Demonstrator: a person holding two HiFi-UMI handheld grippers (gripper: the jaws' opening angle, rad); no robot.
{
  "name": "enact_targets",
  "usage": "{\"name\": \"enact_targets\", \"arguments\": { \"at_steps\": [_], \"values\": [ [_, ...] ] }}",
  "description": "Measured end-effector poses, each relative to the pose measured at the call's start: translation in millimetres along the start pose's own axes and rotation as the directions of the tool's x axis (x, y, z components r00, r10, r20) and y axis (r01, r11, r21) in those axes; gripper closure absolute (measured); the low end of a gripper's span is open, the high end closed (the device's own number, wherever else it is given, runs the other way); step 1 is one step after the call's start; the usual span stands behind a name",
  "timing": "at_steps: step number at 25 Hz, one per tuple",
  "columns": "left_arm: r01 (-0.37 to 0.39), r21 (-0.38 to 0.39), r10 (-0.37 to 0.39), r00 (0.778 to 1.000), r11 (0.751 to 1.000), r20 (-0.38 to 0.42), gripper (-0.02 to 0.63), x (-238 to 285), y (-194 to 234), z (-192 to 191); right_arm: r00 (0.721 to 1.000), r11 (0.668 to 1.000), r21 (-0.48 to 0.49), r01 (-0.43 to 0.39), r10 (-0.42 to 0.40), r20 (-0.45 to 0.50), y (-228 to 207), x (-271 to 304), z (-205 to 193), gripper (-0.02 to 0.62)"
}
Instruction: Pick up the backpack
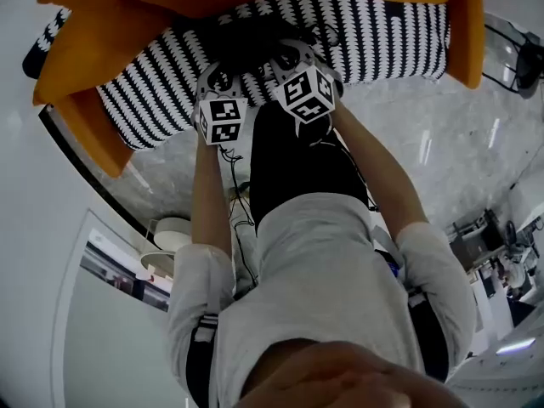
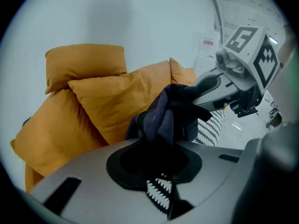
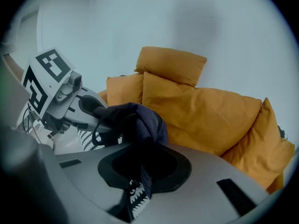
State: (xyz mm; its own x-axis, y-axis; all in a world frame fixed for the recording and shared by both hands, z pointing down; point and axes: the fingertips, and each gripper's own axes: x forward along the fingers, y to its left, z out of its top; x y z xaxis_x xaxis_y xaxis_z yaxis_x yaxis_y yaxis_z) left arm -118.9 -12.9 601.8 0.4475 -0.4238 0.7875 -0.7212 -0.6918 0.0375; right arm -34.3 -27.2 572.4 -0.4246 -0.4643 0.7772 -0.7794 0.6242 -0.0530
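Dark backpack (image 3: 140,118) gripped on both sides.
Left tool (image 2: 156,141) and right tool (image 3: 140,155) each clamp its fabric; it sits at 12 o'clock in the head view, over the striped seat (image 1: 382,32), before orange cushions (image 3: 201,106).

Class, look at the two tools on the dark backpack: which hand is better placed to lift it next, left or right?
Neither clearly, so both. The left tool and right tool each clamp bunched fabric of the backpack, side by side above the striped sofa; lifting together looks steadiest.
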Motion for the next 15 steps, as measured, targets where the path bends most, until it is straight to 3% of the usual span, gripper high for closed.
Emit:
{"name": "enact_targets", "arguments": {
  "at_steps": [6,11,15],
  "values": [
    [-0.005,-0.062,0.004,1.0,0.998,-0.002,0.532,-13,-17,-13,1.0,1.0,0.011,-0.01,0.01,-0.001,19,-17,-13,0.522],
    [-0.087,-0.029,0.087,0.996,0.996,-0.003,0.549,-21,-19,-9,0.999,0.999,0.006,-0.038,0.038,0.021,25,-30,-18,0.526],
    [-0.095,-0.05,0.096,0.995,0.994,0.02,0.555,-29,-20,10,0.998,0.999,0.034,-0.012,0.01,0.061,24,-41,-16,0.529]
  ]
}}
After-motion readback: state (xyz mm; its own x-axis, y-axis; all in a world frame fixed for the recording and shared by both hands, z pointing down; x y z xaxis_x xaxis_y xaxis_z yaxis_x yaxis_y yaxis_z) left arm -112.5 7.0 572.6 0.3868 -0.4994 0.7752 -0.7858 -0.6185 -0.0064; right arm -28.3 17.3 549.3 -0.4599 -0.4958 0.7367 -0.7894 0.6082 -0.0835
